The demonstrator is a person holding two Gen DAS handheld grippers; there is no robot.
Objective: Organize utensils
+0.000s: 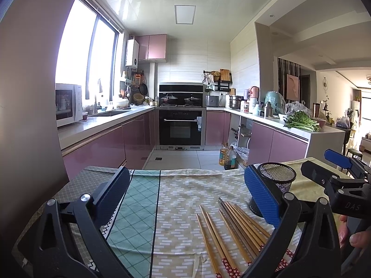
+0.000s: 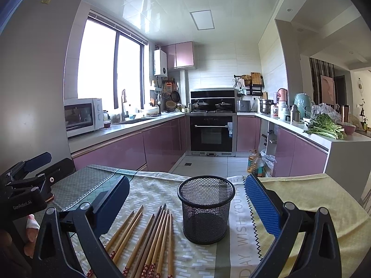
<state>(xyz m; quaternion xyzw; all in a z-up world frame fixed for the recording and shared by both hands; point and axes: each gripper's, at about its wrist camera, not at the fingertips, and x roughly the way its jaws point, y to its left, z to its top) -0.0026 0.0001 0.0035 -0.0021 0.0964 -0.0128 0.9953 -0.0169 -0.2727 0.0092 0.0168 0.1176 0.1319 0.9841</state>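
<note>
The left gripper point(image 1: 186, 199) hangs spread wide and empty above the patterned cloth point(image 1: 185, 197); the right gripper point(image 2: 186, 202) is likewise released, holding nothing. Between the right gripper's blue pads stands the black mesh holder point(image 2: 205, 210), upright and unblocked. The wooden chopsticks point(image 2: 148, 238) lie fanned just left of the holder, apart from it. Beyond the table's far edge the kitchen floor point(image 2: 208, 165) opens toward the oven point(image 2: 212, 133).

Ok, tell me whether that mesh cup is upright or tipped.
Upright. The mesh cup stands on its base on the cloth, round rim facing up, with the chopsticks lying flat beside it.
</note>
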